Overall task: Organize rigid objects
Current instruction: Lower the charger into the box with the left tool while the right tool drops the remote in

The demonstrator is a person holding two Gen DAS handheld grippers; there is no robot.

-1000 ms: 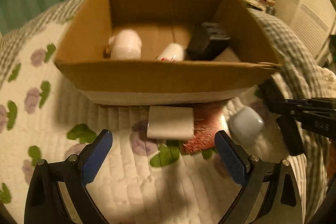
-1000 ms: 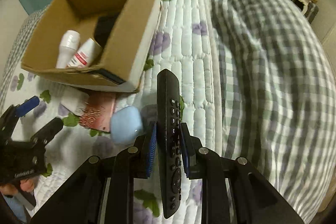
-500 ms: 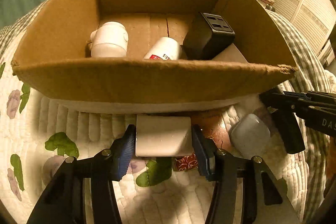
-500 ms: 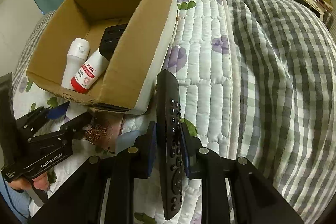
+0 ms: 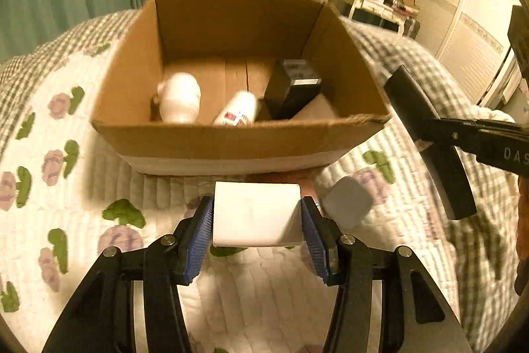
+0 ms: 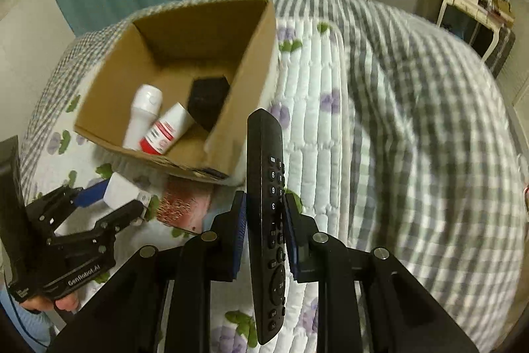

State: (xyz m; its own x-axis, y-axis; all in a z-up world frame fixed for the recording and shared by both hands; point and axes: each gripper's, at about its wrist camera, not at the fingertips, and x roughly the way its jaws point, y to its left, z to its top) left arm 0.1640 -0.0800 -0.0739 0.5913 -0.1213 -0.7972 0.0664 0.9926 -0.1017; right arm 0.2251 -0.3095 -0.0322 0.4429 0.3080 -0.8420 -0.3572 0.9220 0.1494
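My left gripper (image 5: 256,225) is shut on a white rectangular case (image 5: 256,214) and holds it above the quilt, just in front of the cardboard box (image 5: 231,144). The box holds a white roll-on bottle (image 5: 180,98), a white and red bottle (image 5: 238,113) and a black block (image 5: 291,88). My right gripper (image 6: 264,220) is shut on a black remote control (image 6: 266,187), held in the air right of the box (image 6: 251,62). The remote also shows in the left wrist view (image 5: 429,141). The left gripper shows in the right wrist view (image 6: 109,204).
A pale blue rounded case (image 5: 345,202) and a red glittery flat item (image 6: 183,204) lie on the flowered quilt (image 5: 66,187) by the box's front. A grey checked blanket (image 6: 413,121) covers the bed on the right. Furniture stands beyond the bed.
My left gripper closed on the white case and lifted it off the quilt, pulling back from the box. My right gripper rose with the remote.
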